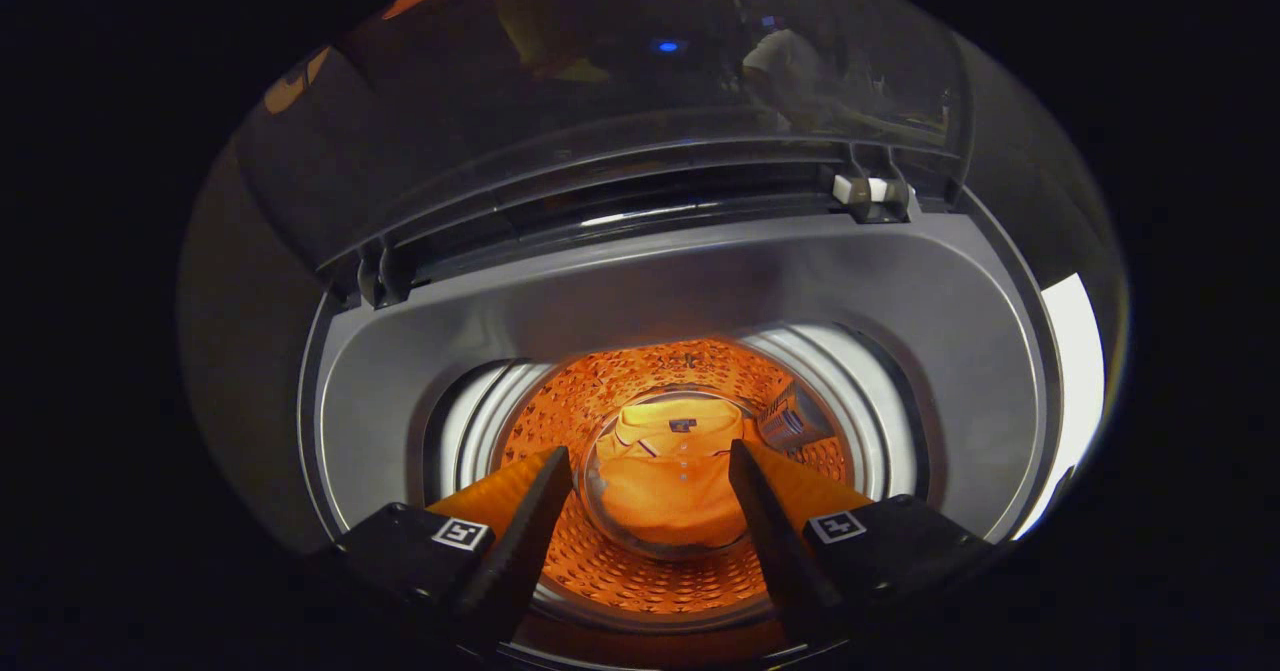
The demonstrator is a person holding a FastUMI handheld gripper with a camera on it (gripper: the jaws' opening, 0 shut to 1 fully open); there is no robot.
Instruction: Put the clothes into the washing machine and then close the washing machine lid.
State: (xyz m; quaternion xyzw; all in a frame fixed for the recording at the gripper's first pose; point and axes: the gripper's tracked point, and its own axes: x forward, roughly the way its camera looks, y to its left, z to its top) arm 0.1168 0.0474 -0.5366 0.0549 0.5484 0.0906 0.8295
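Below the gripper [650, 471] sits the washer [640, 291], a smooth grey top-loader with a broad oval deck, its glossy dark lid [600, 101] standing raised on two hinges beyond the opening. Its round drum [610, 401], perforated metal ringed by ribbed steel, glows orange (lit from within), and a soft collared shirt [665, 496] lies crumpled on the bottom, seen between the fingers. Both fingers are spread apart over the mouth, grasping nothing.
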